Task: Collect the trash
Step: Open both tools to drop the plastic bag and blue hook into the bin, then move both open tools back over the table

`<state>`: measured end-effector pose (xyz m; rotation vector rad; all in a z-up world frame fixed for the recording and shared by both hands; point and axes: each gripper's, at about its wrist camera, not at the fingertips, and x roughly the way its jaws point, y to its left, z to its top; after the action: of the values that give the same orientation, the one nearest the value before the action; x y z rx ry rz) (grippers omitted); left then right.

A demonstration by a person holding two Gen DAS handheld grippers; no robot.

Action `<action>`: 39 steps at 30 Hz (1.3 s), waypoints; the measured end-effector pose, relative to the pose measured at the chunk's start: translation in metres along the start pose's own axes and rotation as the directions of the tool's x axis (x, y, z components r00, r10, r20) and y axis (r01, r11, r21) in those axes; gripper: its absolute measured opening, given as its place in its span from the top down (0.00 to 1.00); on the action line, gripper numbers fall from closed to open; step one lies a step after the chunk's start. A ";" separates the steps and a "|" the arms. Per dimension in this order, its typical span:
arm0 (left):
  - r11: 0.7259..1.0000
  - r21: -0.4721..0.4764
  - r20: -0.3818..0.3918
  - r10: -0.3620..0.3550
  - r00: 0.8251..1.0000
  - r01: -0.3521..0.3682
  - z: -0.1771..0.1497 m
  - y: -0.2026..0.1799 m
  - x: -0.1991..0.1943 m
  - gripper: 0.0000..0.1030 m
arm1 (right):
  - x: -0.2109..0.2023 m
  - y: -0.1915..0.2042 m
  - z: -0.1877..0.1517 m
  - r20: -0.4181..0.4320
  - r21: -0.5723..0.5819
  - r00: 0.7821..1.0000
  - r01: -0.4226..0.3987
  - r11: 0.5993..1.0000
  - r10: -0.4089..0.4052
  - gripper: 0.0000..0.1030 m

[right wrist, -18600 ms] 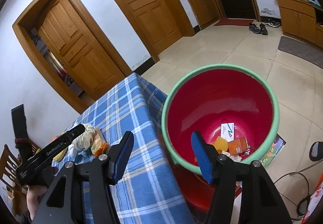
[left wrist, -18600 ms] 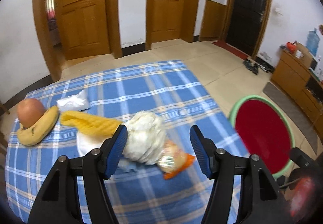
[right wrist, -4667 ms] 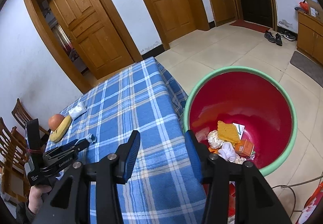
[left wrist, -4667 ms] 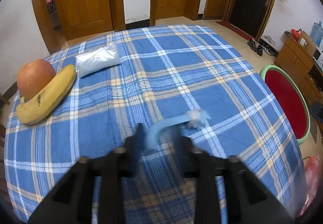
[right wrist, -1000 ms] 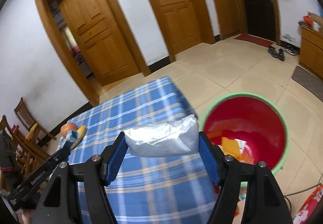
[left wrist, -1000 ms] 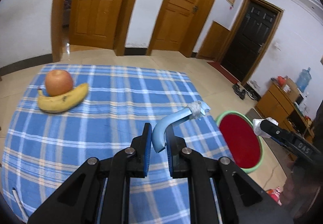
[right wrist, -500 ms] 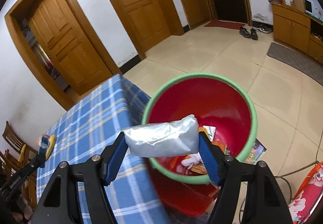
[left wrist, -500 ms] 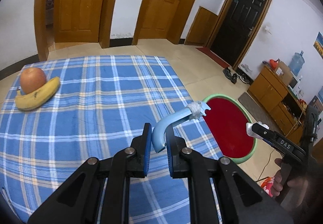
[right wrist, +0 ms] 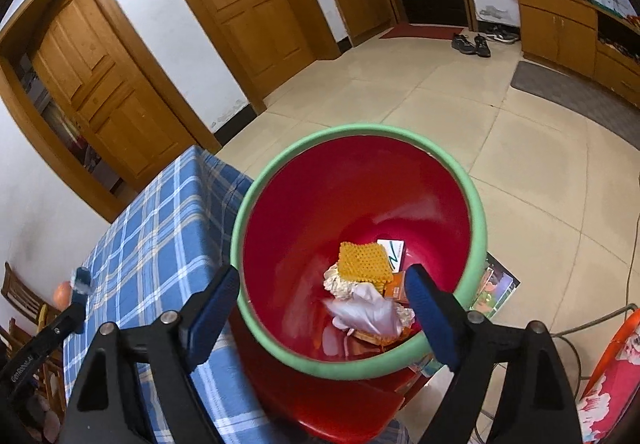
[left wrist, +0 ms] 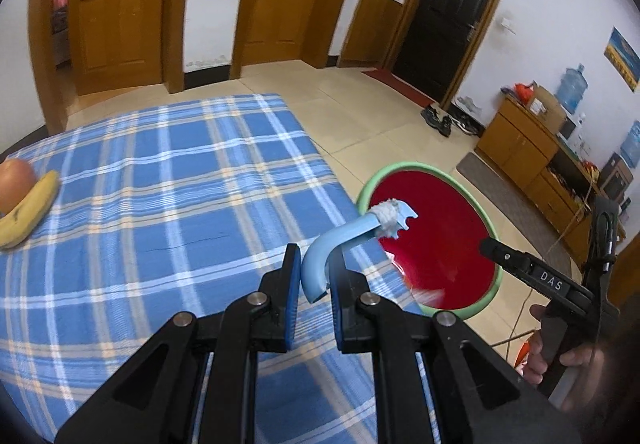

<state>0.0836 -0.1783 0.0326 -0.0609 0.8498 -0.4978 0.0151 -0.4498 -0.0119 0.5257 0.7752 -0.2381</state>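
My left gripper [left wrist: 314, 278] is shut on a bent light-blue plastic fork [left wrist: 340, 240], whose broken white-tipped head reaches toward the bin. The red bin with a green rim [left wrist: 480, 228] stands on the floor beside the table's right edge. In the right wrist view my right gripper [right wrist: 322, 308] hangs over the bin [right wrist: 476, 212], its jaws opening with nothing held between them. A silvery plastic packet [right wrist: 368, 312] drops blurred among the trash inside, next to a yellow sponge [right wrist: 362, 260]. The right gripper [left wrist: 490, 244] also shows in the left wrist view, held by a hand [left wrist: 544, 360].
A blue plaid cloth [left wrist: 160, 180] covers the table; a banana [left wrist: 28, 212] and an apple [left wrist: 14, 182] lie at its far left. Wooden doors, a dark door, shoes [left wrist: 440, 122] and a low cabinet [left wrist: 528, 160] line the room. A cable [right wrist: 624, 272] runs across the floor tiles.
The right gripper let go of the silvery packet, which fell into the bin. Both grippers moved closer to the bin; the left still holds the fork.
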 end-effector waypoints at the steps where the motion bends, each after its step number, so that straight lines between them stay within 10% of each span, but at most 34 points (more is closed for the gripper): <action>1: 1.000 0.013 -0.003 -0.012 1.000 0.012 0.000 -0.005 0.005 0.88 | 0.000 -0.003 0.000 0.001 0.009 1.000 -0.003 1.000 0.003 0.16; 18: 0.973 0.217 -0.084 -0.067 0.994 0.084 0.005 -0.088 0.079 0.88 | -0.026 -0.036 0.000 0.074 0.126 0.997 -0.028 0.992 0.018 0.15; 22: 0.974 0.207 -0.096 -0.076 0.993 0.094 0.002 -0.091 0.087 0.58 | -0.030 -0.040 0.003 0.083 0.133 0.997 -0.006 0.991 -0.005 0.13; 39: 0.991 0.123 0.004 0.049 0.999 -0.049 -0.010 -0.046 0.013 0.51 | -0.057 0.017 -0.022 0.065 -0.033 0.996 -0.059 0.998 0.061 0.11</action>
<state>0.0652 -0.2233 0.0274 0.0730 0.8157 -0.5031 -0.0311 -0.4233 0.0221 0.5082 0.6973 -0.1868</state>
